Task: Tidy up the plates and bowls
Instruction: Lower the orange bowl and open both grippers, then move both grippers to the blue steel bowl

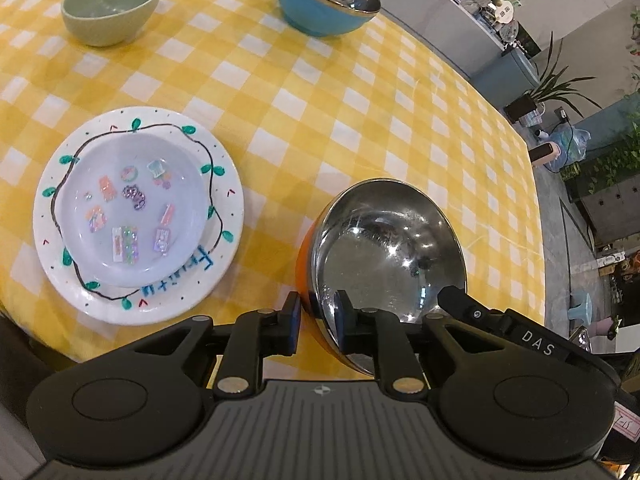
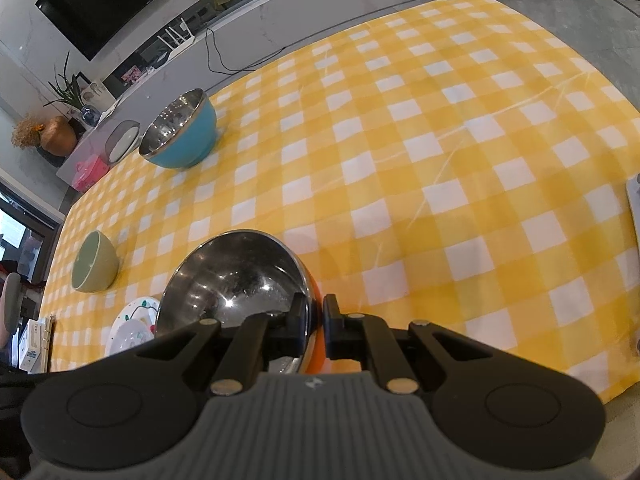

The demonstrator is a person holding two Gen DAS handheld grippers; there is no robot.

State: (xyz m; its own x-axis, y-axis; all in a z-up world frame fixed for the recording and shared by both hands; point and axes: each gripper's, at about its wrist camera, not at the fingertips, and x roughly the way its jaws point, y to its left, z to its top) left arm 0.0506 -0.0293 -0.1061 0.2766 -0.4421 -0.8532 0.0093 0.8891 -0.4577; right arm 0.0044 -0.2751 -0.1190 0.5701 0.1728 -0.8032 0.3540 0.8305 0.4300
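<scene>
The orange bowl [image 1: 386,256], steel-lined, sits tilted near the table's front edge, and both tools are at its rim from opposite sides. The right gripper [image 2: 313,320] has its jaws pinched tight on the rim, one finger inside the steel, one against the orange wall. The left gripper [image 1: 320,312] straddles the opposite rim with one finger inside and one outside; its jaws stand a little apart, and from here I can't be sure the pads actually press on the metal.

The yellow checked tablecloth [image 2: 440,140] runs right up to the table's borders. On the right gripper's side there is a broad bare stretch of cloth, reaching to the far edge and the grey floor beyond. A sliver of some pale object [image 2: 634,208] pokes in at the right border of that view; too little shows to name it.

Counting: three bowls and two plates. Besides the orange one, a blue bowl [image 1: 326,0], also steel-lined, stands close to the far edge, and a green bowl [image 1: 112,6] sits well apart from it along the same side. The plates are stacked: a small clear plate [image 1: 132,208] dotted with stickers rests inside a white painted plate [image 1: 140,300] with a vine drawn round it, just beside the orange bowl and near the front edge.
</scene>
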